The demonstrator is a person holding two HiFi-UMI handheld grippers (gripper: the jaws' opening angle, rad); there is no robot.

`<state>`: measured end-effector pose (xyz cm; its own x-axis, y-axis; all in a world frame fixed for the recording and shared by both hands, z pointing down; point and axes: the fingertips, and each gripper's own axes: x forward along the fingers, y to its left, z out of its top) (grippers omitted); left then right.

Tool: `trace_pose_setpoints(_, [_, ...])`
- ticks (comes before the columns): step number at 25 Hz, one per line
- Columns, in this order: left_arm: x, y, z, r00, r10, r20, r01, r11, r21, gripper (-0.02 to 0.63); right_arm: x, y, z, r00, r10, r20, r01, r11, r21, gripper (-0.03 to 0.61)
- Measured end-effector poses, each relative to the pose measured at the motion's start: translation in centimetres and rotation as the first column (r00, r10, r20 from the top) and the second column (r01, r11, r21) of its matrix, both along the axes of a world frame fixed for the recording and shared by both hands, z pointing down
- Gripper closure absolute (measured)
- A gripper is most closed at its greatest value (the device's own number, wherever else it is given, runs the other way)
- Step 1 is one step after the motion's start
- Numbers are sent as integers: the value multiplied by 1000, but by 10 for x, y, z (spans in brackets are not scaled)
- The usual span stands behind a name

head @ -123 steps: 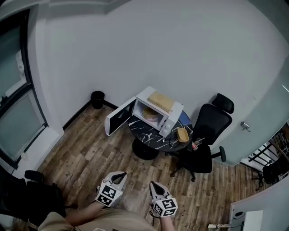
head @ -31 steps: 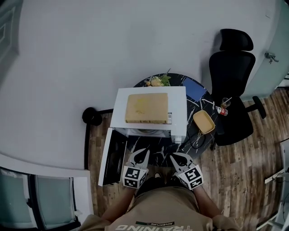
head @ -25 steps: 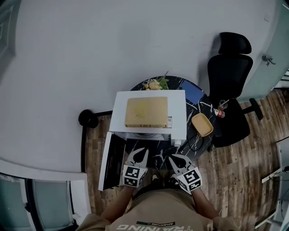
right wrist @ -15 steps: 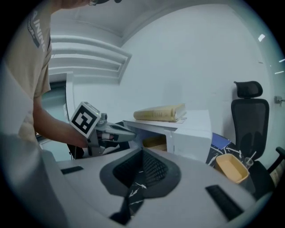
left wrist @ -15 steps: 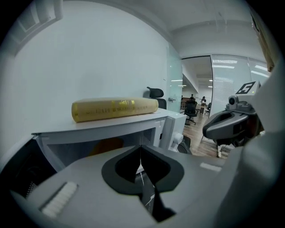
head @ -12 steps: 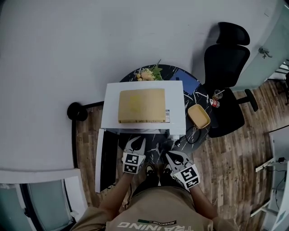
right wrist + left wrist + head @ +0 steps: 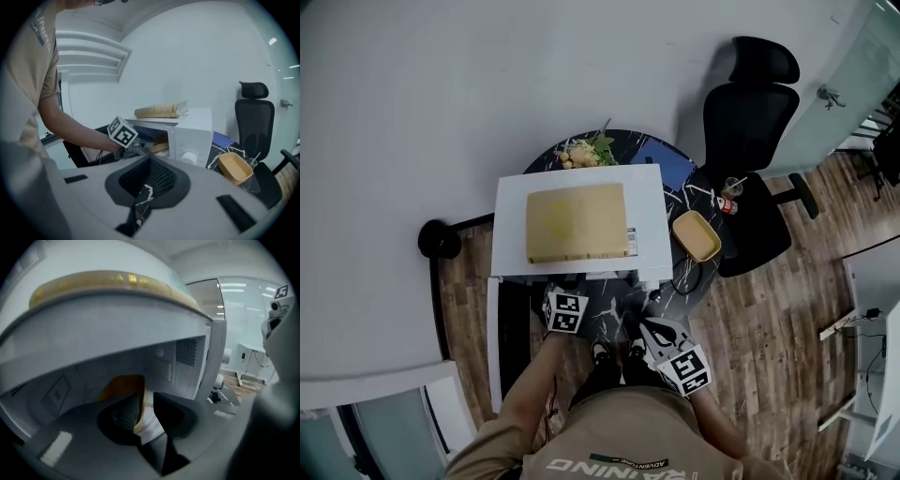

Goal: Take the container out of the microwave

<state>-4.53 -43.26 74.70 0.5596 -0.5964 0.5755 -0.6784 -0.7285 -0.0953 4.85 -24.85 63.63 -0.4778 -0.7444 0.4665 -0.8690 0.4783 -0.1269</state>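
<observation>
The white microwave point(image 7: 572, 234) stands on a round black marble table point(image 7: 661, 169) with its door point(image 7: 493, 342) swung open to the left. A tan container point(image 7: 123, 386) sits inside on the white turntable point(image 7: 151, 430). My left gripper point(image 7: 146, 405) reaches into the cavity, open, and the container's near edge lies in the narrow gap between its jaws. In the head view the left gripper point(image 7: 564, 300) has its tips hidden under the microwave's top. My right gripper point(image 7: 654, 326) hangs shut and empty in front of the table, right of the opening.
A yellowish flat board point(image 7: 577, 222) lies on top of the microwave. A yellow bowl point(image 7: 695, 235), a small bottle point(image 7: 729, 204) and some greens point(image 7: 586, 152) are on the table. A black office chair point(image 7: 750, 112) stands at the right, a black bin point(image 7: 439, 239) at the left.
The person has stepped up to the microwave. My left gripper has gone forward into the open cavity up to the container. The right gripper has stayed low in front.
</observation>
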Motion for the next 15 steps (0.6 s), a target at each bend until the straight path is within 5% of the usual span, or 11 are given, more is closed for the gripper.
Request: trace_pose_setpoints(15, [2,-28,44,978,43,203,-26,996,-83,534,19,6,8,998,69,3,-69,997,-44,572])
